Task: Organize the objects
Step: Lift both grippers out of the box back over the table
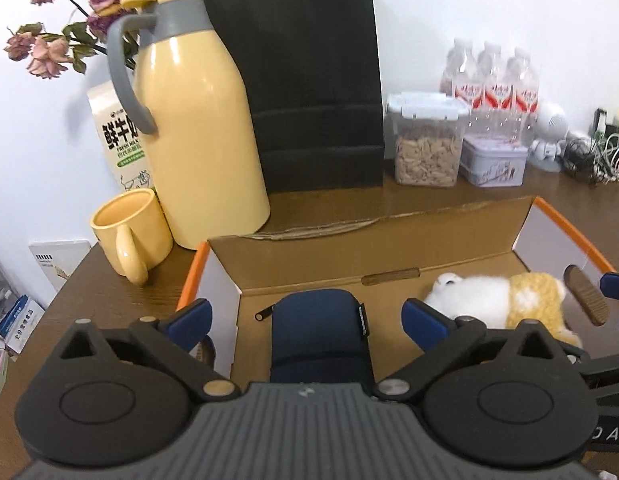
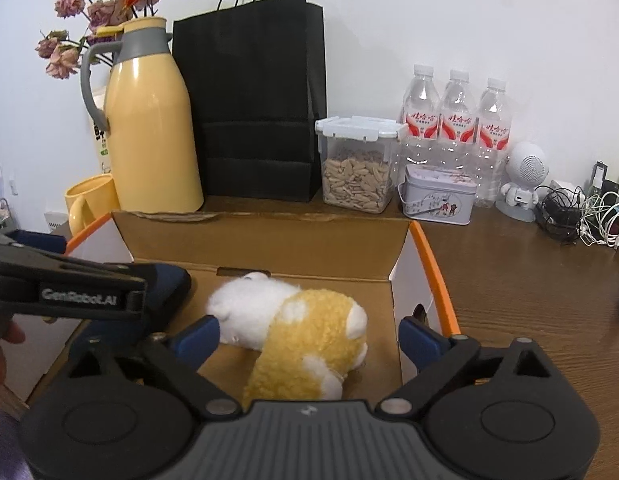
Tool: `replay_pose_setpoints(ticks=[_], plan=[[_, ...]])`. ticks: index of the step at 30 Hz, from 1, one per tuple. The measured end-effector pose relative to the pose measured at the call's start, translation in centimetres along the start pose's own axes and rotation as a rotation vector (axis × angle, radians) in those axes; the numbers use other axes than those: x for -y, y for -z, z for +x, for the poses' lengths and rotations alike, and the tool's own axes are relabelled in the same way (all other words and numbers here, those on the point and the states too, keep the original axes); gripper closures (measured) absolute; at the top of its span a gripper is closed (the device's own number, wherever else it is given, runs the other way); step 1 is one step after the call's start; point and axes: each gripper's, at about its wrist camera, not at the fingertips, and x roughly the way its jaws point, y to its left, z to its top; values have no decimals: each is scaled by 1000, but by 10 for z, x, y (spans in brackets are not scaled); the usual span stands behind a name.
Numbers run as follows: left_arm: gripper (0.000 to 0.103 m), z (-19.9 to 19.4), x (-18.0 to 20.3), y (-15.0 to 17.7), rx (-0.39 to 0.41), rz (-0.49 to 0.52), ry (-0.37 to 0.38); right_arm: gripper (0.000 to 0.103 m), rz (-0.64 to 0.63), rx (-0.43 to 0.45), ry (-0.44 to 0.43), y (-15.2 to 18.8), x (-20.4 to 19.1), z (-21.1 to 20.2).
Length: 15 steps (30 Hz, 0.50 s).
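Note:
An open cardboard box (image 1: pixel 389 236) with orange edges stands on the brown table. A navy zip pouch (image 1: pixel 319 332) lies in its left half. A white and yellow plush toy (image 1: pixel 497 300) lies in its right half. My left gripper (image 1: pixel 307 316) is open, its fingers either side of the pouch, not gripping it. In the right wrist view my right gripper (image 2: pixel 309 336) is open around the plush toy (image 2: pixel 305 332) inside the box (image 2: pixel 269 240). The pouch (image 2: pixel 169 280) shows at the left, partly hidden by the left gripper's body (image 2: pixel 65 280).
Behind the box stand a yellow thermos jug (image 1: pixel 197 120), a yellow mug (image 1: pixel 129 232), a milk carton (image 1: pixel 117 136), a black paper bag (image 1: pixel 309 80), a clear container of seeds (image 2: pixel 357 164), a tin (image 2: pixel 439 196), three water bottles (image 2: pixel 455 120), and tangled cables (image 2: pixel 581 216).

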Motion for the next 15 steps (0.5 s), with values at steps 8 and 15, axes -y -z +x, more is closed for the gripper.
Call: replay_pose_setpoints(ticks=[8,15], plan=[[0,-32,-8,0,42,-19,1,0,20,60,-7,-5,-2,-34],[0,-79,-16,8,93,-31,19,0,-3,113,-4,-1,-6,-80]])
